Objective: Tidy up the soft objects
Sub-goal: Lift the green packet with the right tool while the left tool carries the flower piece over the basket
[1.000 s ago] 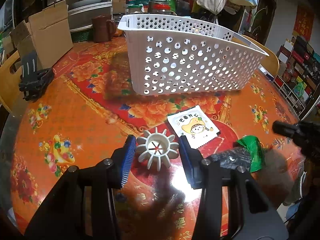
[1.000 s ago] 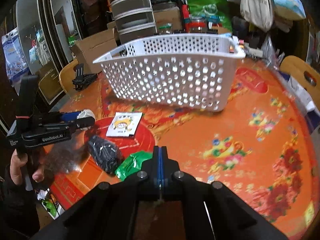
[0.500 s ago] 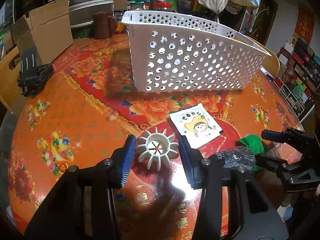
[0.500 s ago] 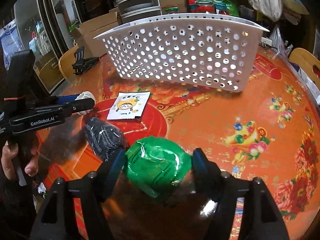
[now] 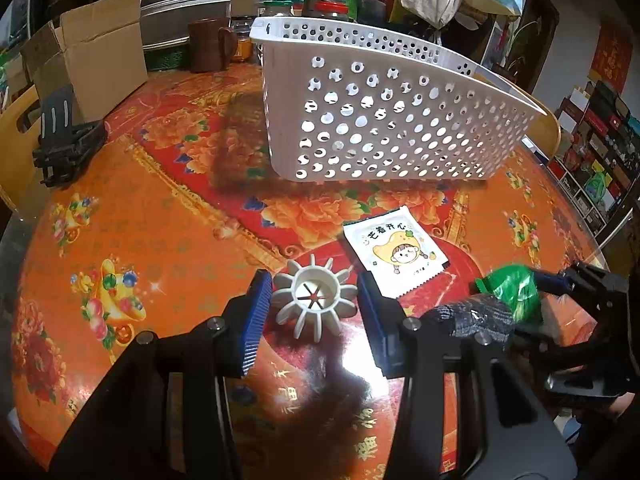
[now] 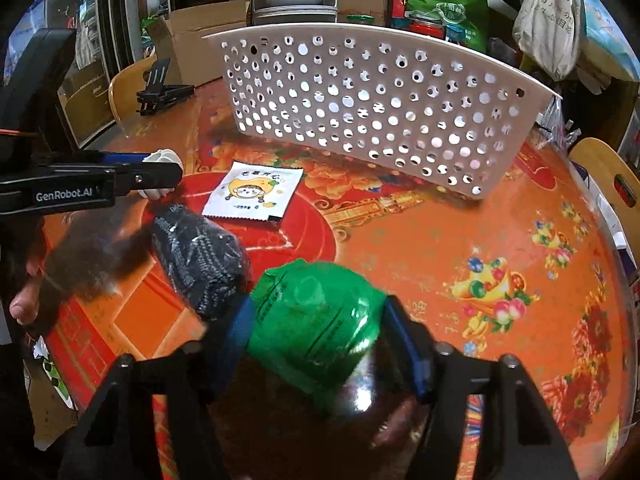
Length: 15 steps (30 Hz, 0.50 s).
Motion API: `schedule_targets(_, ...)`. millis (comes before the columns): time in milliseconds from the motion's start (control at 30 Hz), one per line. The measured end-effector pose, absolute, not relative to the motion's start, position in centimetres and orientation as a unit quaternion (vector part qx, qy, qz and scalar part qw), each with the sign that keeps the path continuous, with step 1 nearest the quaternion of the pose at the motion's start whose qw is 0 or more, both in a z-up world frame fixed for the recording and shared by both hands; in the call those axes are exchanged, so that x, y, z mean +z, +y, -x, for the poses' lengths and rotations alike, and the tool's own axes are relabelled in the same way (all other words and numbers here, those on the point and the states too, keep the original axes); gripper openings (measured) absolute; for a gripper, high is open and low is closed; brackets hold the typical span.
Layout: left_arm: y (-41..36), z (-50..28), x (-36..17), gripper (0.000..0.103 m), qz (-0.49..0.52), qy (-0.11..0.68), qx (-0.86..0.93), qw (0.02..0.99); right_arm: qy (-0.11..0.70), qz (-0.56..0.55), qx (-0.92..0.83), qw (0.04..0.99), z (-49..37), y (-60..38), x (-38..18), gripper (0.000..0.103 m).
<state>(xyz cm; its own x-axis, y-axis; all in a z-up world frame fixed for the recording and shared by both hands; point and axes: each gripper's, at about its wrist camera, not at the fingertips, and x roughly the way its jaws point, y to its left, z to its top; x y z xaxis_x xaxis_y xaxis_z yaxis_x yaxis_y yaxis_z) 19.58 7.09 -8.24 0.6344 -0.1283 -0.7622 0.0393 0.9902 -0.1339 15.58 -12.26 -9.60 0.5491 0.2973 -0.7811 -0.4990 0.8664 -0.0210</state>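
My left gripper (image 5: 314, 316) is open, its blue pads on either side of a white ribbed plastic wheel (image 5: 315, 301) that lies on the table. My right gripper (image 6: 320, 334) holds its pads against both sides of a green plastic packet (image 6: 316, 320), which also shows in the left wrist view (image 5: 512, 290). A dark wrapped bundle (image 6: 200, 258) lies just left of the packet. A white sachet with a cartoon girl (image 6: 254, 190) lies flat beyond it. The white perforated basket (image 6: 380, 104) stands at the back of the table.
The round table has a red and orange flowered cover (image 6: 500, 248). A black folded stand (image 5: 64, 140) sits at the left edge. A cardboard box (image 5: 92, 60), a brown mug (image 5: 210, 44), jars and bags crowd the back. A wooden chair (image 6: 608, 176) stands at right.
My right gripper opened, moved down to the green packet and closed its pads around it. My left gripper stayed open around the white wheel, drifting slightly.
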Motion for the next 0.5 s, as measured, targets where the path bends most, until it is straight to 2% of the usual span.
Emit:
schedule_targets(33,7.0,-19.5,-8.1,0.042,0.051,0.424,-0.046,0.903,0.416,0.115,0.231,0.872,-15.5,-12.4,-9.4,0.021)
schedule_targets(233,6.8,-19.0,-6.9,0.042,0.047,0.409,-0.045,0.91,0.407,0.089,0.229,0.88,-15.3,-13.7,-8.3,0.009)
schedule_targets(500,5.4,-18.5,-4.5,0.042,0.027,0.392,-0.047,0.918,0.372,0.075,0.232,0.896,-15.5,-15.0,-4.1,0.008)
